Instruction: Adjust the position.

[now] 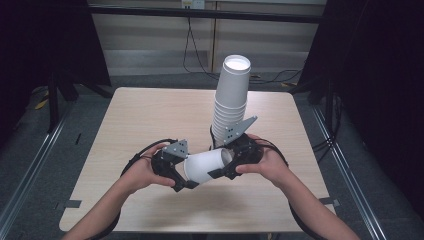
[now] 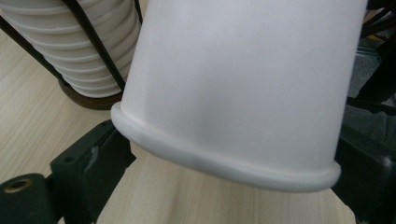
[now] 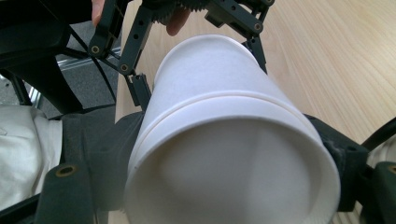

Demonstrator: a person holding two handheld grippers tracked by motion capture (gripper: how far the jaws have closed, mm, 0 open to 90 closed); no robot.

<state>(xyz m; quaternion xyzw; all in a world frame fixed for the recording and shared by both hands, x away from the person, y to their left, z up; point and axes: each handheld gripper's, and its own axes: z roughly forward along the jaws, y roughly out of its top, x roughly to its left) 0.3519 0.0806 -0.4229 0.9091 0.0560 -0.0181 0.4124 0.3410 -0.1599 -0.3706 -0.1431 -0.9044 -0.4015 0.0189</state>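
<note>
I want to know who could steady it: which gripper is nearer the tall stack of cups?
Right. The right gripper sits just in front of the stack of cups, near its base; the left gripper is farther off to the left.

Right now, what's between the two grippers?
A white paper cup lying sideways spans the stretch between the left gripper and the right gripper, as the high view shows. The right gripper view shows two nested cups there.
</note>
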